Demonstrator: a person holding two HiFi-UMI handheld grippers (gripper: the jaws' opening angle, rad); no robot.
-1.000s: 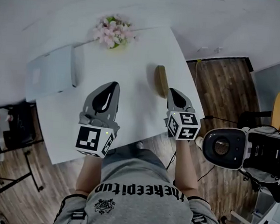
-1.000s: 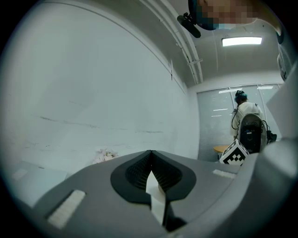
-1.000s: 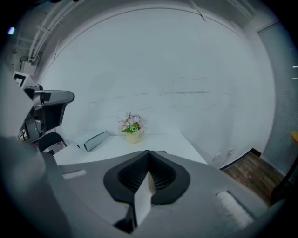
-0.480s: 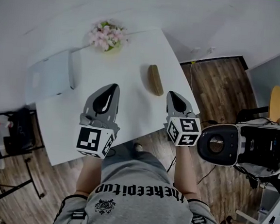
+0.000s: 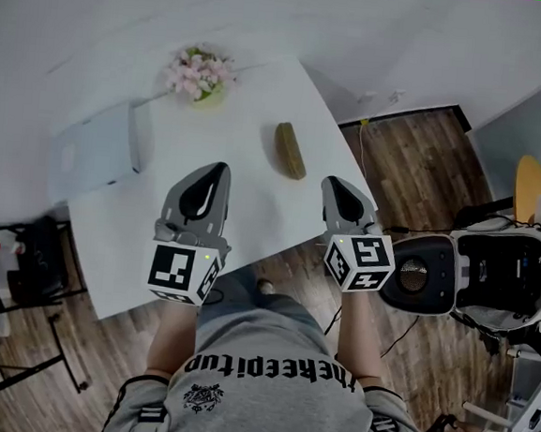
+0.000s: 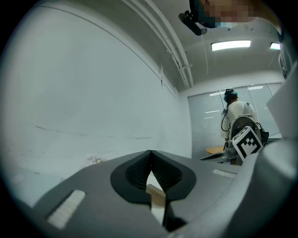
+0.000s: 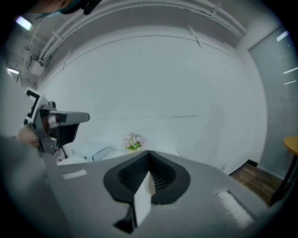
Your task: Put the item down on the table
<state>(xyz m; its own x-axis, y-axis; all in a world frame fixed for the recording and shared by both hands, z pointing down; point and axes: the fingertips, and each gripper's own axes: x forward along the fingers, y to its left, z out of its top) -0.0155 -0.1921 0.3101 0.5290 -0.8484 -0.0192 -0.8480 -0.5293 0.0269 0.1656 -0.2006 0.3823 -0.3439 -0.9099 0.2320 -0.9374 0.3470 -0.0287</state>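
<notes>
White table [image 5: 262, 200] seen from above, pale wall [image 5: 409, 34] behind it, wood floor [image 5: 416, 167] on the near and right sides. Person stands at the near edge w/ a gripper in each hand.

Tan oblong item [image 5: 290, 150] lies on the tabletop, free of both grippers and close to the table's right edge. Can't tell if it lies flat or stands on its rim. Right gripper [image 5: 334, 184] hovers just on the near side of the item, not touching it. Its jaws are closed tip to tip w/ nothing btwn them. Left gripper [image 5: 220, 168] hangs beside it over the middle of the table, also closed & empty.

Judgement: the set-down looks done, and what's left is getting clear. To do that well, prob. draw the right gripper straight toward the body, tips level or lifted, w/ no sideways swing. A nudge to the right could send the item off the edge to the floor.

Edges & room:
- **Open tabletop:** the barest stretch is the middle, btwn the item and a white box [image 5: 98, 148] at the left edge.
- **Far end:** pink flowers [image 5: 198, 72], well apart from the item.
- **Near edge:** runs beneath the grippers' rear ends.
- **Right of table:** a white & black machine [image 5: 463, 274] stands on the floor near the right forearm, so there's less room to swing out that way.
- **Left of table:** black chair [image 5: 7, 267], well clear.
</notes>
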